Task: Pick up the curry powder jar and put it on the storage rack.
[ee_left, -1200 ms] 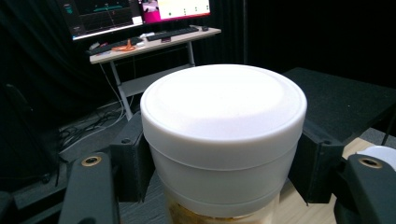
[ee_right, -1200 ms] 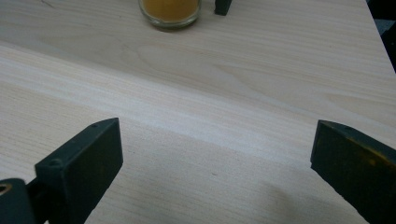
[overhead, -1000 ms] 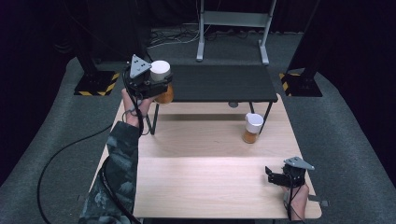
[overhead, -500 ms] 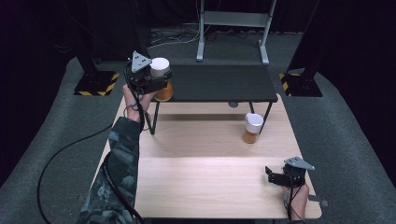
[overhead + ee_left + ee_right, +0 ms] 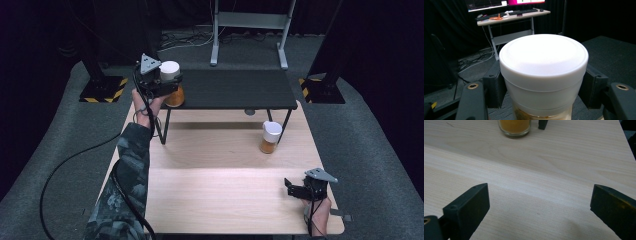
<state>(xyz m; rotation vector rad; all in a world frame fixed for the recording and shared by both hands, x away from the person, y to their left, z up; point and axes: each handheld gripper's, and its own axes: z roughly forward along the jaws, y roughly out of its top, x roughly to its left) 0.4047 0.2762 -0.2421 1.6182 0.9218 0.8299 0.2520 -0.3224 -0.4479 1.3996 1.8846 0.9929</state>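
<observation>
— Where's my left gripper right now?

— At the far left corner of the raised black shelf. Its jaws are clamped on a white-lidded jar, one pad on each side just below the lid. In the left gripper view the lid sits squarely between the two black pads, and a bit of glass with something amber inside shows beneath it.

— Is the jar resting on the shelf?

— I can't tell from here. Its orange bottom hangs at the shelf's front left edge (the grip hides the underside), so whether it touches the black surface stays unclear to me.

— And my right gripper?

— Low over the near right part of the wooden table, jaws wide apart with bare wood between them. In the right gripper view the two pads stand well apart, and the base of a second jar filled with orange shows farther off.

— Where's that second jar on the table?

— From above, it stands upright on the wood, just beside the shelf's right front leg, well apart from both grippers.
</observation>
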